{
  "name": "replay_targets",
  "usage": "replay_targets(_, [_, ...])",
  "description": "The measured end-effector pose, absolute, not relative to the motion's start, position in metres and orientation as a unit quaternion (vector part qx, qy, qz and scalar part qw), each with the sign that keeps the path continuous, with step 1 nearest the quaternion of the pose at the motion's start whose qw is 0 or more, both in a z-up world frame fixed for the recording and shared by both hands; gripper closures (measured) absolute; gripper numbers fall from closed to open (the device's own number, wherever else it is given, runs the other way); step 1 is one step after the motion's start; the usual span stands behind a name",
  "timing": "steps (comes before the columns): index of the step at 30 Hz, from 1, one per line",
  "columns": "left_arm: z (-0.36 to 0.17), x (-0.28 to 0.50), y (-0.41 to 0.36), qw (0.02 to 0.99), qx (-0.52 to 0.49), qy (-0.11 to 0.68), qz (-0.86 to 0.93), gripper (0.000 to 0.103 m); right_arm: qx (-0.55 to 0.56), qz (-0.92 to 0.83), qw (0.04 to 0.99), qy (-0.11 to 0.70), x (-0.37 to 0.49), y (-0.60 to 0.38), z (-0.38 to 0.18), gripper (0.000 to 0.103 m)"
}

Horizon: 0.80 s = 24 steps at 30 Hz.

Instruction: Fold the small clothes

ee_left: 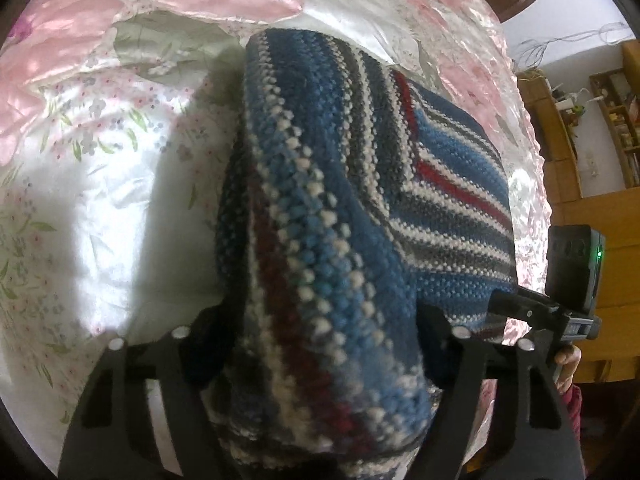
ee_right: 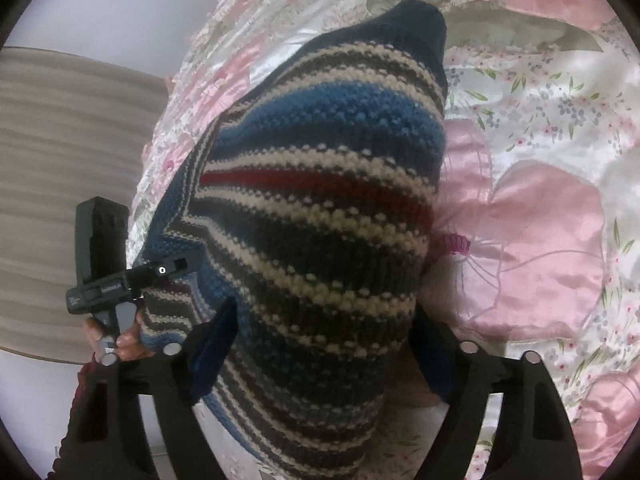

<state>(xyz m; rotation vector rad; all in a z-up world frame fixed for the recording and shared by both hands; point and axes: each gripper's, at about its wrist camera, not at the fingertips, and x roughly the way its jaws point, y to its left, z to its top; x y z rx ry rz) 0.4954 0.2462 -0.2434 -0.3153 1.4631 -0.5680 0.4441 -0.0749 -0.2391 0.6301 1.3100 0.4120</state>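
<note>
A knitted sweater (ee_left: 320, 208) striped in blue, white, grey and red hangs bunched above the bed, held between both grippers. My left gripper (ee_left: 316, 344) is shut on a thick fold of it, and the knit bulges out between the black fingers. My right gripper (ee_right: 320, 356) is likewise shut on the sweater (ee_right: 320, 208), whose dark blue end points toward the far side of the bed. In the left wrist view the right gripper (ee_left: 508, 304) pinches the sweater's right edge. In the right wrist view the left gripper (ee_right: 176, 268) pinches its left edge, with a hand (ee_right: 128, 340) below.
A shiny pink and white floral quilt (ee_left: 100, 140) covers the bed under the sweater. A small magenta knit piece (ee_right: 456, 242) lies on the quilt (ee_right: 540, 240) beside the sweater. Wooden shelves (ee_left: 612, 128) stand off the bed's right side, and a striped wooden panel (ee_right: 60, 180) stands to the left.
</note>
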Motion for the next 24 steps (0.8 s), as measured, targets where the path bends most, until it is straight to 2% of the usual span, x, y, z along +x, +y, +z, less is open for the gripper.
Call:
replay_targets(2, [-0.240, 0.493, 0.244, 0.699, -0.145, 0.650, -0.261, 0.051, 0.279, 0.187, 0.733, 0.592, 0.441, -0.075, -0.237, 0.035])
replay_targets(6, [-0.231, 0.489, 0.237, 0.709, -0.136, 0.643, -0.255, 0.059, 0.277, 0.187, 0.738, 0.586, 0.438, -0.076, -0.231, 0.047])
replay_targets(8, [-0.223, 0.485, 0.233, 0.718, -0.129, 0.635, -0.254, 0.061, 0.274, 0.189, 0.743, 0.581, 0.436, -0.076, -0.226, 0.049])
replay_targets(15, [-0.203, 0.471, 0.221, 0.725, -0.152, 0.616, -0.269, 0.063, 0.260, 0.189, 0.756, 0.571, 0.424, -0.087, -0.204, 0.052])
replay_targets(24, [-0.178, 0.435, 0.164, 0.722, -0.154, 0.600, -0.308, 0.064, 0.225, 0.181, 0.783, 0.551, 0.386, -0.127, -0.159, 0.054])
